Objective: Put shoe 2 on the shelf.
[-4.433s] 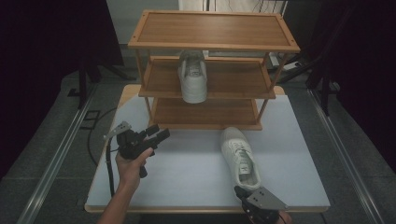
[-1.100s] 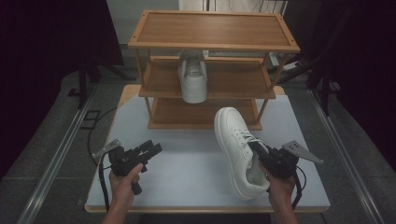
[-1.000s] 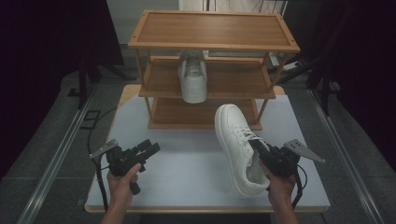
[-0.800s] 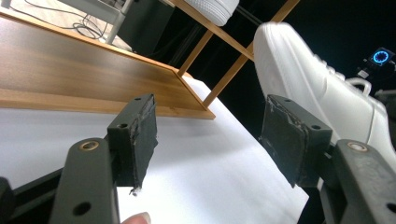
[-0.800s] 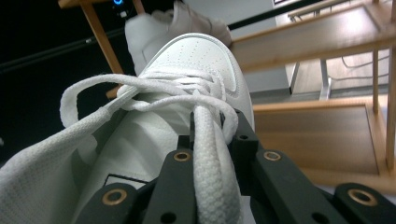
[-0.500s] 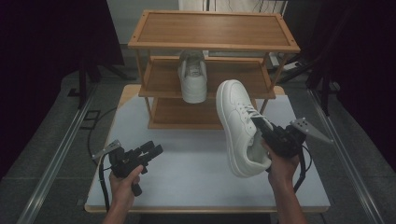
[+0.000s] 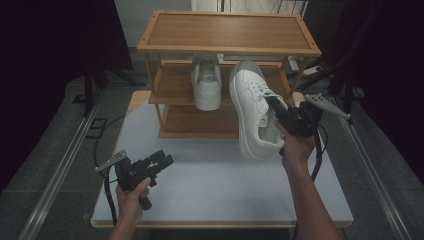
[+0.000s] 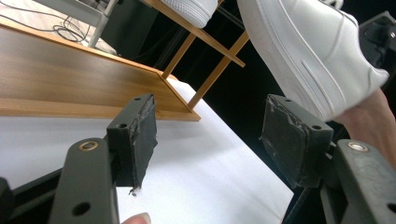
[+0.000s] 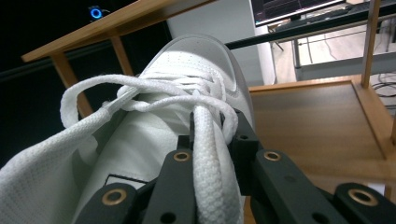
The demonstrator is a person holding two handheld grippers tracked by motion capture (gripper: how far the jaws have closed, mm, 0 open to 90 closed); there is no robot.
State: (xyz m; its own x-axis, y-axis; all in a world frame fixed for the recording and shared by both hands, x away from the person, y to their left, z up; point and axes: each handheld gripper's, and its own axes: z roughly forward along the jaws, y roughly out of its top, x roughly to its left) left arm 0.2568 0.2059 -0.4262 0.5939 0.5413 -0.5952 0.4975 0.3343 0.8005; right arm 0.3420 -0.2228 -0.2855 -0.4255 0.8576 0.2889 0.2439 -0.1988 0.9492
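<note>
Right hand-held gripper (image 7: 274, 106): I have it clamped on the lifted white shoe (image 7: 252, 112), jaws pinched at the tongue and laces (image 9: 140, 95).
Lifted white shoe: I hold it in the air, toe towards the wooden rack (image 7: 227, 31), just in front of its middle shelf.
Second white shoe (image 7: 206, 84): on the rack's middle shelf, left of the lifted one.
Left hand-held gripper (image 7: 162, 161): I keep it low over the worktop (image 7: 220, 185), in front of the rack, jaws wide apart on nothing.
</note>
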